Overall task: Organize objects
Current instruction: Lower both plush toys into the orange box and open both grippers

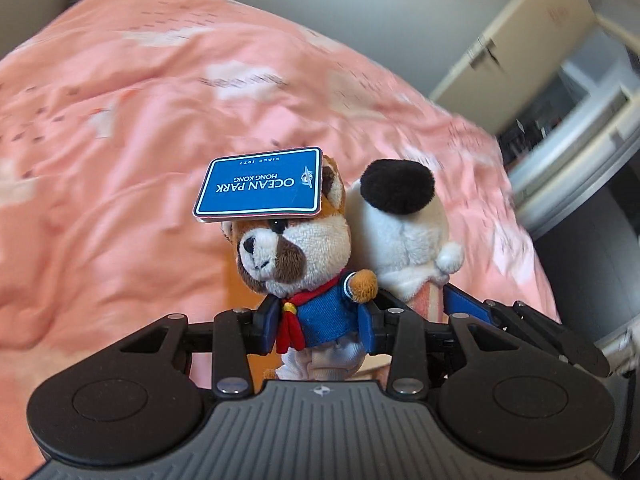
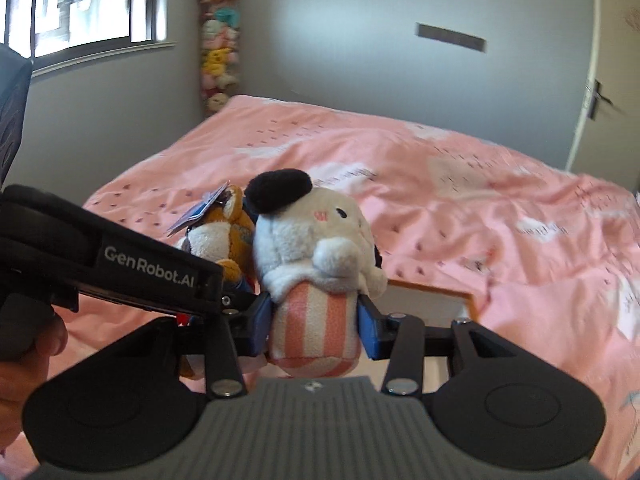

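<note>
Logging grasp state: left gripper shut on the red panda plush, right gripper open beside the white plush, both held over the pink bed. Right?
Not quite. The right gripper is not open: in the right wrist view its pads clamp the striped base of the white plush. The rest holds: the left gripper is shut on the red panda plush, over the pink bed.

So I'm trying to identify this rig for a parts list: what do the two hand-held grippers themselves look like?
Both match. The left hand-held gripper and right hand-held gripper have black linkage arms with silver pivot bolts, blue finger pads, two round black discs flanking a ribbed grey body with a small emblem. White "GenRobot.AI" lettering marks the left one's side. No cables or sleeves show.
</note>
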Action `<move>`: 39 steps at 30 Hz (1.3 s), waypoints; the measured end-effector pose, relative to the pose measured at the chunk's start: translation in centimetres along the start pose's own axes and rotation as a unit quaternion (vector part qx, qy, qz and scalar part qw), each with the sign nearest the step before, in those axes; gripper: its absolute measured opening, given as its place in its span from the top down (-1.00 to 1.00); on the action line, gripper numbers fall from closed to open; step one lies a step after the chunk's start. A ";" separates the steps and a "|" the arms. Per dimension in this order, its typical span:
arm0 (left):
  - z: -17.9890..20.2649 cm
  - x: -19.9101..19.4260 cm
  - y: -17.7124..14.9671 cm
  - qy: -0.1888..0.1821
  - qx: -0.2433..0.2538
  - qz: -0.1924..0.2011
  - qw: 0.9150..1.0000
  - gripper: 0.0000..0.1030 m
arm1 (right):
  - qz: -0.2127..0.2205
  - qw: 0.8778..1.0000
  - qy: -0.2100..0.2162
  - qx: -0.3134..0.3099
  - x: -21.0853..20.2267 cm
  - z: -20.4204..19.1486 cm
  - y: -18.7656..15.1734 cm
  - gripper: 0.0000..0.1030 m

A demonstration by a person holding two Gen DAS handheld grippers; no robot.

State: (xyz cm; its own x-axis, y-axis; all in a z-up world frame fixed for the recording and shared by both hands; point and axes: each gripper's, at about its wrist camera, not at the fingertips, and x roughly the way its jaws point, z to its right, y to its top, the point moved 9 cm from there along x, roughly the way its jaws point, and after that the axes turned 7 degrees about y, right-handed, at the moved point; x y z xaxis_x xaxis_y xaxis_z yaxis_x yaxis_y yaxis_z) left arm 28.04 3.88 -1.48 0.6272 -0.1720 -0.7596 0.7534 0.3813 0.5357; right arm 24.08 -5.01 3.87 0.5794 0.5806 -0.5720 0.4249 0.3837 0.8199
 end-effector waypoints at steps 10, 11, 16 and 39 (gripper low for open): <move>3.3 10.6 -0.9 0.043 0.072 -0.080 0.993 0.14 | -0.066 0.995 -0.016 0.068 6.5 7.5 -4.5 0.08; 3.3 11.1 -1.1 0.049 0.073 -0.083 0.993 0.14 | -0.069 0.995 -0.015 0.069 6.8 7.8 -5.0 0.07; 3.0 12.1 -1.1 0.076 0.085 -0.081 0.990 0.04 | -0.071 0.994 -0.007 0.078 7.9 8.6 -6.0 -0.01; 2.7 -1.5 -7.8 0.095 0.147 0.038 0.984 -0.65 | -0.057 0.993 -0.026 0.100 -4.7 3.6 -10.2 -0.22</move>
State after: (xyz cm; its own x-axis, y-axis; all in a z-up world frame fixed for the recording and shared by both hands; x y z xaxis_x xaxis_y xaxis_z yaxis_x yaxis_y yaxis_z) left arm 21.74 -1.25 -3.51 0.6566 0.0307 -0.7536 0.7480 0.1022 0.6558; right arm 19.47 -14.25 -1.90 0.5527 0.5008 -0.6661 0.6167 0.2919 0.7311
